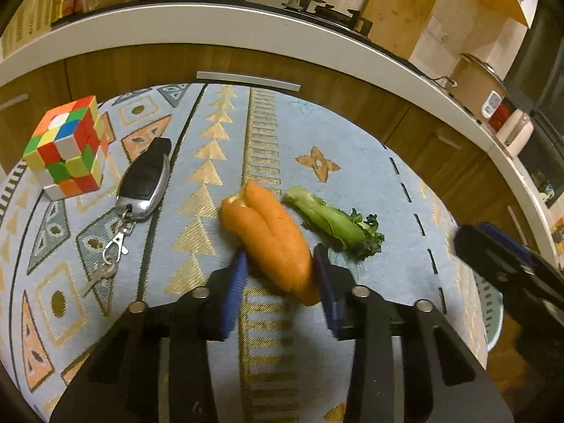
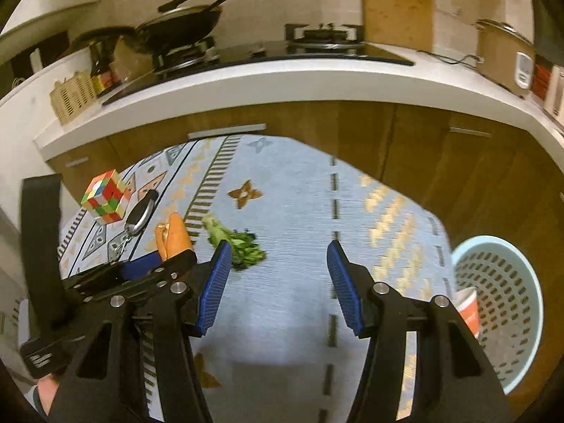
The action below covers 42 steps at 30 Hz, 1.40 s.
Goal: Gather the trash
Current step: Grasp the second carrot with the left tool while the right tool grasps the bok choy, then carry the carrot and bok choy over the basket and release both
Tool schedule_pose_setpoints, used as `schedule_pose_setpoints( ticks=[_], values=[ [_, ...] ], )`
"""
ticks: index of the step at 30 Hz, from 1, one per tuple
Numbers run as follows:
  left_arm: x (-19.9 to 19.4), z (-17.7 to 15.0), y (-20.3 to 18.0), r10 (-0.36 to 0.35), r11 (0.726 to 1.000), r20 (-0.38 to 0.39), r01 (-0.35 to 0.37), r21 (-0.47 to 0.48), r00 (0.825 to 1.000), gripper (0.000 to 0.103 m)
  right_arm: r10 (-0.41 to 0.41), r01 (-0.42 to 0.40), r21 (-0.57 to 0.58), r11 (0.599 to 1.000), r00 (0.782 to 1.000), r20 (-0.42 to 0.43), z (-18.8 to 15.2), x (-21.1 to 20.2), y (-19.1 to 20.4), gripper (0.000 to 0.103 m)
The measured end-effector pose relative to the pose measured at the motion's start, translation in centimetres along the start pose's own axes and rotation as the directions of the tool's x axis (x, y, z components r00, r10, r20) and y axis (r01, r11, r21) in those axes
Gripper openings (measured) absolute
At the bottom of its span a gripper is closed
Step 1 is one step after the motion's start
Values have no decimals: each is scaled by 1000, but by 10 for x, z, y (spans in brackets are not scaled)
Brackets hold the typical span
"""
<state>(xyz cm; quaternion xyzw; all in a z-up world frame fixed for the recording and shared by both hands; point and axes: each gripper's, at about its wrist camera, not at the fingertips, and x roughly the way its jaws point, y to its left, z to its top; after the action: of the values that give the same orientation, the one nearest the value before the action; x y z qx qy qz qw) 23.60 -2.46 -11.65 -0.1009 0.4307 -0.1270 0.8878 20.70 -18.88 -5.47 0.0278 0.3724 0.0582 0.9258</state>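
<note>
An orange carrot piece [image 1: 271, 236] lies on the patterned blue tablecloth [image 1: 352, 141]. My left gripper [image 1: 278, 264] is open, with one blue pad on each side of the carrot's near end; I cannot tell if they touch it. A green vegetable stalk [image 1: 331, 222] lies just right of the carrot. In the right wrist view my right gripper [image 2: 278, 257] is open and empty above the cloth, with the stalk [image 2: 236, 243] by its left fingertip and the carrot [image 2: 174, 236] and left gripper [image 2: 155, 264] further left.
A colour cube [image 1: 67, 148] and a black car key with a ring [image 1: 142, 187] lie at the left. A pale blue basket [image 2: 500, 303] holding an orange-and-white cup [image 2: 467, 312] stands beyond the table's right edge. A counter with a stove [image 2: 317, 49] runs behind.
</note>
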Motion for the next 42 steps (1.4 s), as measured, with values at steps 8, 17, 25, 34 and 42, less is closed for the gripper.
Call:
schedule_pose_setpoints(
  ticks=[8,17,25,34,42],
  values=[
    [-18,-13,23,26,1000,58,-26,-12,998,30,38,-43,-72,996,997,-70,2,48,23,52],
    [-24,-13,27,36,999,108,-33,-33,994,30,-8,-12,-140,990,990,-142,0,82,39,53],
    [-26,-14,20,42,999,120,-41,-6,992,30,-8,-9,-173,985,995,-98,-6,70,48,19],
    [-46,-8,-4,-49,998,137,45,32,989,30,-37,38,-87,996,999,14,-5,4,16,19],
    [-78,-1,-59,-163,980,180,138,144,970,30,-142,139,37,990,986,90,-19,-70,-48,19]
  ],
)
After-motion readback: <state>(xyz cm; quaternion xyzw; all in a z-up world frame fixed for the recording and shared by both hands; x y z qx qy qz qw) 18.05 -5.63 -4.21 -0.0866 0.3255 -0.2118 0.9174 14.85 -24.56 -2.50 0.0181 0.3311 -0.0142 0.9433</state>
